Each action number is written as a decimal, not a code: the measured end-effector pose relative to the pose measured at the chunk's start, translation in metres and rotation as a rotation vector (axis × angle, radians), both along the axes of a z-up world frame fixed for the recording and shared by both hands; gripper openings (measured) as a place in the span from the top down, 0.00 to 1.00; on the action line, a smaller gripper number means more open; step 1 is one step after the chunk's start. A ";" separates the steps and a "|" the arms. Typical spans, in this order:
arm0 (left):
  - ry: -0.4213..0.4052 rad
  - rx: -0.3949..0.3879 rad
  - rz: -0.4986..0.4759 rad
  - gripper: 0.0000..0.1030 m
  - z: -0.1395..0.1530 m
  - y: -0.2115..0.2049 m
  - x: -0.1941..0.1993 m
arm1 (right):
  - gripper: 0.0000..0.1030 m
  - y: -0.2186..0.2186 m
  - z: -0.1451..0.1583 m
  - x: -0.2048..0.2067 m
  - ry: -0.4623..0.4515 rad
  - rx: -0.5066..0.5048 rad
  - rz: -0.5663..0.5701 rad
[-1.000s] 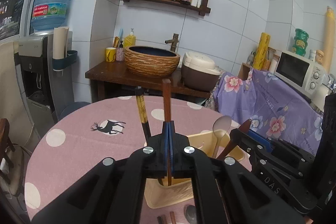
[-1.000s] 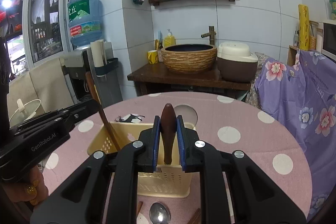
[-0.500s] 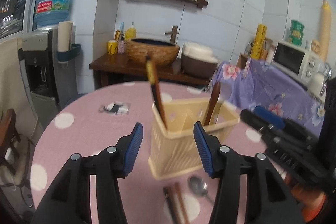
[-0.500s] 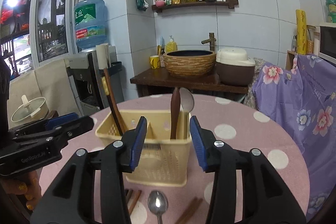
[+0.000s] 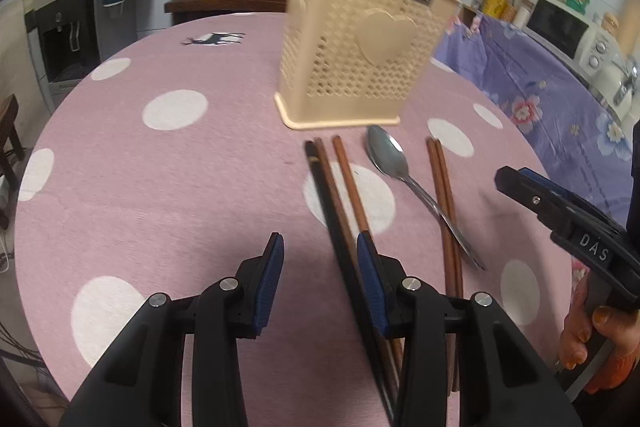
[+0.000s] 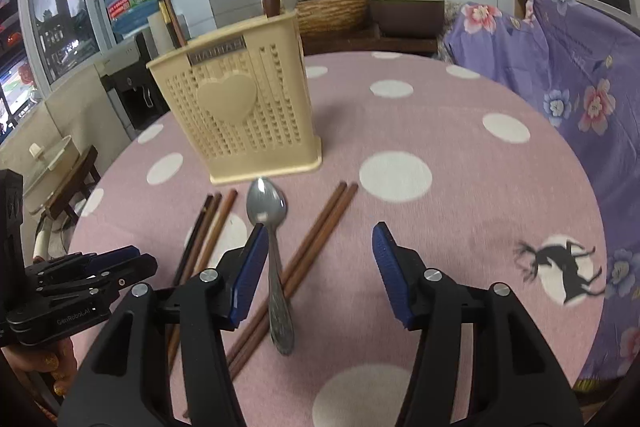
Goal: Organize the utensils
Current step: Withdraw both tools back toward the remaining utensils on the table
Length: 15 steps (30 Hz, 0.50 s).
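Some utensils are already stood in the holder (image 6: 240,107); a spoon (image 6: 268,211) and chopsticks (image 5: 344,195) are left on the desk (image 6: 460,195). Nothing is held: the left tool (image 5: 320,267) is closing, the right tool (image 6: 318,261) opening.

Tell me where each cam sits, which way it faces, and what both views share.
Left wrist: sits on the left hand-held gripper, angled down at the table; jaws closing with nothing between them; the right hand-held gripper and a hand show at the right edge.
Right wrist: sits on the right hand-held gripper, angled down; jaws opening, empty; the left one shows at the left edge.
Shared: utensil basket, metal spoon, loose chopsticks.
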<state>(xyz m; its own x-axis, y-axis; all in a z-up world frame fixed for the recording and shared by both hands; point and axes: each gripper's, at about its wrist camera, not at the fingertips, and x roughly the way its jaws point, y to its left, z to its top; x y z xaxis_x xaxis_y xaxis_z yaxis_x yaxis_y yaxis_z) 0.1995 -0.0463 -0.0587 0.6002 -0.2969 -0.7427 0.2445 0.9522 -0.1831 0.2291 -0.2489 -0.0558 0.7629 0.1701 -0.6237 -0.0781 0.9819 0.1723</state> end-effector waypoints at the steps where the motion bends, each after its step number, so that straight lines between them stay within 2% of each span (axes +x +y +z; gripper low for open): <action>1: -0.003 0.021 -0.007 0.63 -0.002 -0.005 -0.001 | 0.46 0.001 -0.001 -0.002 0.000 0.001 0.001; 5: -0.002 0.062 -0.002 0.67 -0.009 -0.013 -0.004 | 0.44 0.004 0.003 -0.008 -0.006 0.005 0.011; 15: -0.002 0.086 0.016 0.69 -0.016 -0.015 -0.007 | 0.42 0.009 0.007 -0.008 -0.011 -0.005 0.026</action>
<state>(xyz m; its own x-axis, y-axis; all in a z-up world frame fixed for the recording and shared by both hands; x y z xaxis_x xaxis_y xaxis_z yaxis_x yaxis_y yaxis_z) 0.1929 -0.0609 -0.0749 0.6057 -0.2224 -0.7640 0.2296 0.9681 -0.0998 0.2214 -0.2399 -0.0489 0.7648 0.1867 -0.6166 -0.1052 0.9804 0.1664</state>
